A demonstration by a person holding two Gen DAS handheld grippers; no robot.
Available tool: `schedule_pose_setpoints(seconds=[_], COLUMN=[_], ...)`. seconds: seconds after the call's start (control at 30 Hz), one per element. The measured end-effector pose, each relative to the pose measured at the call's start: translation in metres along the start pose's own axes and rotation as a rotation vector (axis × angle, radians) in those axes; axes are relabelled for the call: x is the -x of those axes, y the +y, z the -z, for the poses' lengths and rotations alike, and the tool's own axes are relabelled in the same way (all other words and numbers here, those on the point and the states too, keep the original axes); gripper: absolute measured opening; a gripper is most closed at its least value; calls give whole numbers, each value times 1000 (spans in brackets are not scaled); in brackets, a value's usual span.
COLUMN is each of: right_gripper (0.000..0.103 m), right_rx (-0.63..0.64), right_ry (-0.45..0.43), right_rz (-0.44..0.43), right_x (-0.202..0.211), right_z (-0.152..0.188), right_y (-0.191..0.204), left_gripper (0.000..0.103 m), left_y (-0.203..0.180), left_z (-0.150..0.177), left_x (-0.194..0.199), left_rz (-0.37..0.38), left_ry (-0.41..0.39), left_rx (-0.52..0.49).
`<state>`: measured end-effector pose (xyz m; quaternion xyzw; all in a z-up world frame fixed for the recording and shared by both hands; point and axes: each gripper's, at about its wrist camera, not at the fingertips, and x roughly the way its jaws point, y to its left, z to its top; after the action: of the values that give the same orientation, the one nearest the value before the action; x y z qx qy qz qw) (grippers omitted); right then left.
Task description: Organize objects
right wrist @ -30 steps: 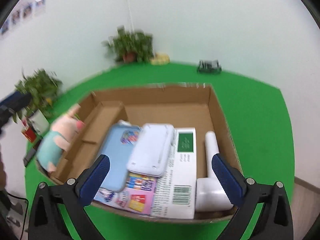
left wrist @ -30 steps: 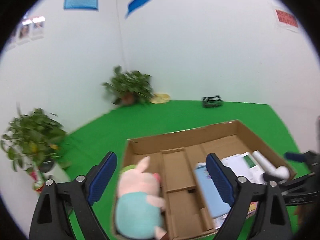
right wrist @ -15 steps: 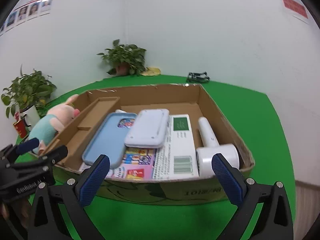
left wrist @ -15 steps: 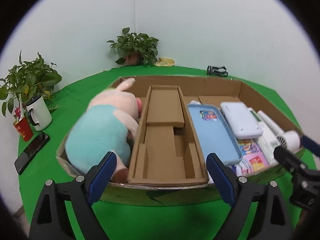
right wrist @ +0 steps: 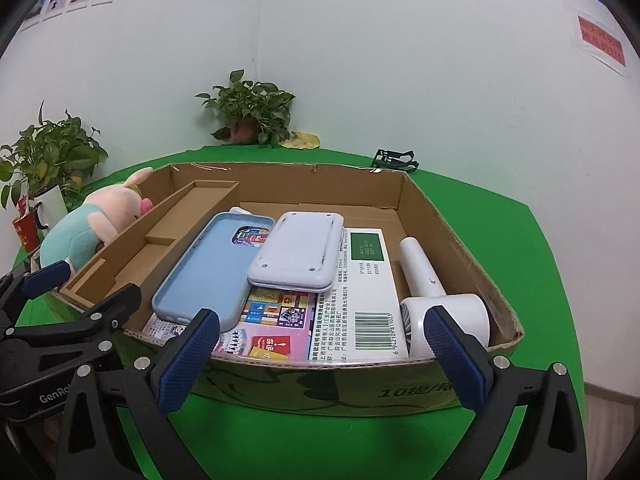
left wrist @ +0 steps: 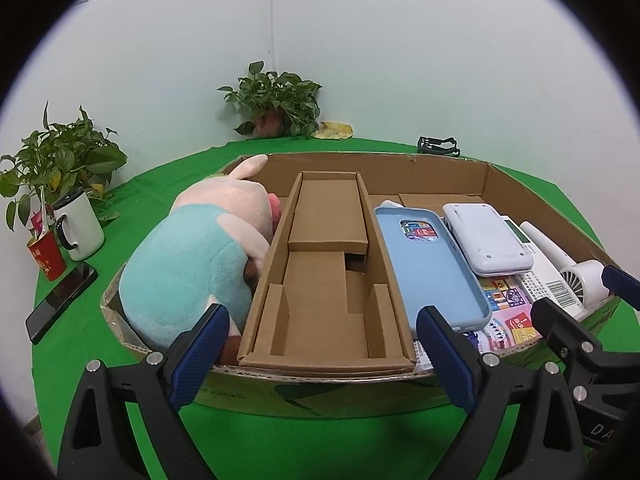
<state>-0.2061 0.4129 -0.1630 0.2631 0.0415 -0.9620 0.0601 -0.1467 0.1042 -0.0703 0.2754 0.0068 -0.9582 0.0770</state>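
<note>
A shallow cardboard box sits on the green table. In it lie a pink and teal plush pig, a cardboard insert tray, a blue phone case, a white flat device, a white printed carton, a colourful booklet and a white hand fan. My left gripper is open and empty just before the box's near wall. My right gripper is open and empty, also at the near wall.
A white mug, a red cup and a black phone lie left of the box, by a potted plant. Another plant, a yellow thing and a black clip are at the table's far edge.
Both grippers have dropped and pulled back toward the near side of the box. They now look in low over its front wall. Both stay open and empty.
</note>
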Motion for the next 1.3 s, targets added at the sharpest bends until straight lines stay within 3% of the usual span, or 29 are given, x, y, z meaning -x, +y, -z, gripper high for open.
schedule_pose_setpoints(seconds=[0.27,1.3], right_gripper=[103,103], right_rx=[-1,-4], right_ry=[1,1], right_rz=[-2,-1], right_x=[0,1], right_z=[1,3], right_y=[0,0], left_gripper=[102,102], left_y=[1,1], left_z=[0,1], left_x=[-2,-2], left_rz=[-14,-12], left_ry=[9,9], left_rx=[10,9])
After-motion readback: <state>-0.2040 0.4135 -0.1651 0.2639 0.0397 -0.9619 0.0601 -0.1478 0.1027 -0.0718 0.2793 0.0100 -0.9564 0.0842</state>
